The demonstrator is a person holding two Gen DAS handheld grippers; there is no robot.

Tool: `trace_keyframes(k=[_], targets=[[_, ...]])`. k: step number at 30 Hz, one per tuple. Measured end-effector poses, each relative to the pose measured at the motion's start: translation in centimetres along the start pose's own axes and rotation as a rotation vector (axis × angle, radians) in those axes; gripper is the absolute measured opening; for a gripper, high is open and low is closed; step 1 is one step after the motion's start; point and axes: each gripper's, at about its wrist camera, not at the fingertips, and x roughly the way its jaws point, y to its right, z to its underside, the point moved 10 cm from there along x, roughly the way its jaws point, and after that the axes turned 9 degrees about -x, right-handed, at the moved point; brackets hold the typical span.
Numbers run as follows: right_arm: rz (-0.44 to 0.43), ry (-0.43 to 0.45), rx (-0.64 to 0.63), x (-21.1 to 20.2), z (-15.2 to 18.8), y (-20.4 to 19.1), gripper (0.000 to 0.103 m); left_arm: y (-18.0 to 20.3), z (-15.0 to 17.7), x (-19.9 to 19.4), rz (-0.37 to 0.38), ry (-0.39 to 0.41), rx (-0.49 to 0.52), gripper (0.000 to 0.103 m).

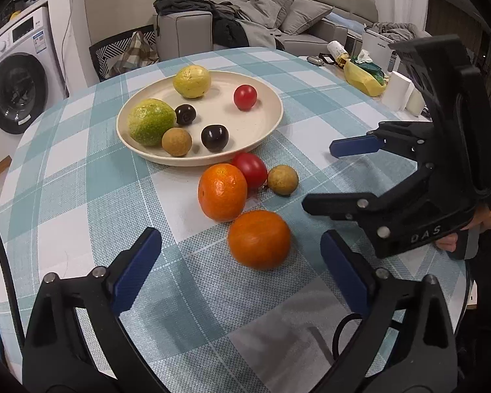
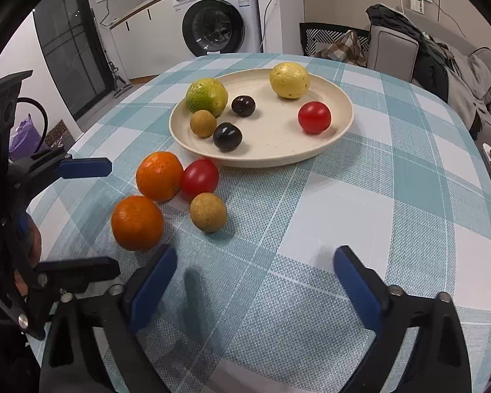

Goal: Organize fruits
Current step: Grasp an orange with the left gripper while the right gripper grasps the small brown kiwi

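The left tongs stand spread wide above the round desk with its teal-and-white checked cloth, nothing pinched between the blue pads. Just ahead of them, nearer the right pad, lies a round orange mandarin, clear of both pads. Beyond it a 2nd orange mandarin touches a smooth red tomato, and a small tan-brown round fruit sits just beside that tomato. The right tongs are also spread, holding nothing, with bare cloth between the pads; the same 4 loose fruits lie ahead and to the left of them. Farther ahead of both tongs rests a shallow cream round plate carrying 6 fruits: a yellow round fruit, a mottled green round fruit, 2 dark purple round fruits, 1 small tan fruit and 1 red tomato.
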Motion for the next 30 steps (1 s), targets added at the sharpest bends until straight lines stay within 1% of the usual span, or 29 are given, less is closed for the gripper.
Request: trace_keyframes(k=[1, 2, 4, 8, 9, 11, 12, 14, 15, 19, 20, 21, 22, 30], targets=[[0.000, 0.005, 0.003, 0.0, -0.2, 0.0, 0.083, 0.0, 0.0, 0.1, 0.002, -0.002, -0.004, 0.090], [0.002, 0.012, 0.005, 0.0, -0.3, 0.0, 0.081, 0.0, 0.1, 0.2, 0.003, -0.007, -0.007, 0.085], [0.001, 0.029, 0.004, -0.1, -0.7, -0.1, 0.081, -0.1, 0.2, 0.5, 0.000, -0.014, -0.008, 0.080], [-0.029, 0.053, 0.003, -0.2, -1.1, -1.1, 0.081, -0.1, 0.5, 0.9, 0.007, -0.028, -0.005, 0.066], [-0.034, 0.053, 0.002, 0.0, -1.2, -1.3, 0.079, 0.0, 0.5, 1.0, 0.010, -0.029, -0.004, 0.063], [-0.031, 0.045, -0.010, 0.2, -1.3, -1.7, 0.072, 0.1, 0.5, 1.1, 0.018, -0.033, 0.005, 0.051], [-0.032, 0.040, -0.013, 0.3, -1.2, -1.9, 0.069, 0.2, 0.6, 1.2, 0.023, -0.032, 0.010, 0.049], [-0.032, 0.042, -0.002, 0.4, -1.3, -1.9, 0.066, 0.4, 0.7, 1.1, 0.033, -0.030, 0.020, 0.040], [-0.037, 0.045, 0.008, 0.3, -1.3, -1.9, 0.062, 0.6, 0.7, 1.1, 0.044, -0.031, 0.025, 0.037], [-0.034, 0.049, 0.026, 0.3, -1.3, -1.7, 0.055, 0.7, 0.7, 1.0, 0.041, -0.029, 0.033, 0.037], [-0.038, 0.052, 0.028, 0.2, -1.4, -1.8, 0.054, 0.7, 0.7, 1.0, 0.043, -0.029, 0.031, 0.037], [-0.048, 0.056, 0.034, 0.2, -1.4, -1.8, 0.050, 0.7, 0.6, 1.0, 0.043, -0.029, 0.030, 0.037], [-0.063, 0.056, 0.041, 0.2, -1.4, -2.0, 0.049, 0.6, 0.6, 1.0, 0.043, -0.027, 0.027, 0.037], [-0.074, 0.061, 0.057, 0.5, -1.8, -2.3, 0.047, -0.5, -0.2, 0.1, 0.047, 0.004, -0.011, 0.037]])
